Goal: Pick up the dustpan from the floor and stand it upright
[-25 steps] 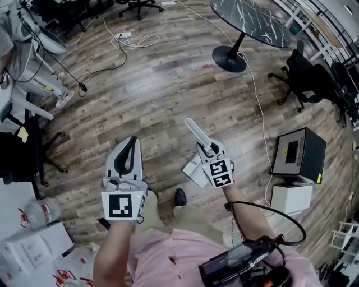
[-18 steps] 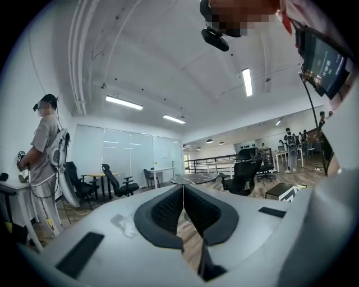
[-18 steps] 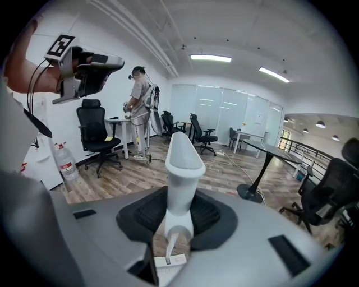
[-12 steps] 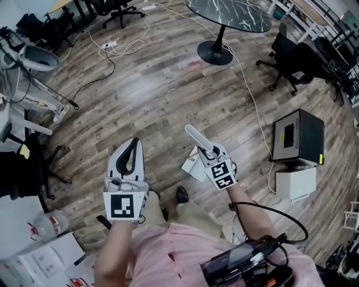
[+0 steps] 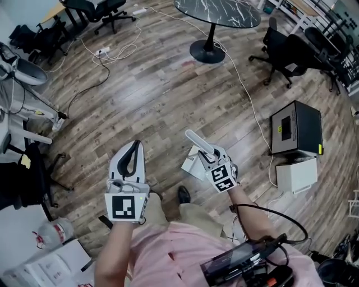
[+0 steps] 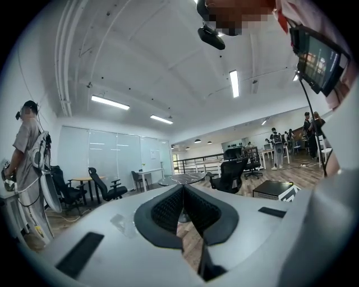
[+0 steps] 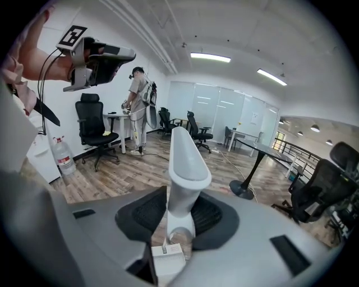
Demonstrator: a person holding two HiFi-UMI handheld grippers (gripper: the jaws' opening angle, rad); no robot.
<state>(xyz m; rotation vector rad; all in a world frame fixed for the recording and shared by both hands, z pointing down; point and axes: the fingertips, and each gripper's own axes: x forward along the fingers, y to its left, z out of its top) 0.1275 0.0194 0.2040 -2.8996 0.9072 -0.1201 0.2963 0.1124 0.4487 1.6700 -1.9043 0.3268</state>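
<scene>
We grip the lifted dustpan (image 5: 194, 138) by its handle between the right gripper's (image 5: 206, 154) fingers (image 7: 147, 214), the left gripper's (image 5: 132, 147) pressed together empty; next, we stand it upright on the floor (image 5: 162, 101).

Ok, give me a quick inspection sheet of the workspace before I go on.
Surface: wood-plank floor.
Job's things: white dustpan, held by its handle, not yet set down upright.
Clutter: water bottle at lower left.
Grippers: left gripper shut, nothing in it; right gripper shut on the dustpan handle.
Cables: white cable runs across the floor past the table base; loose cords at upper left.
Surroundings: round dark table, office chairs, black box beside a white box.
</scene>
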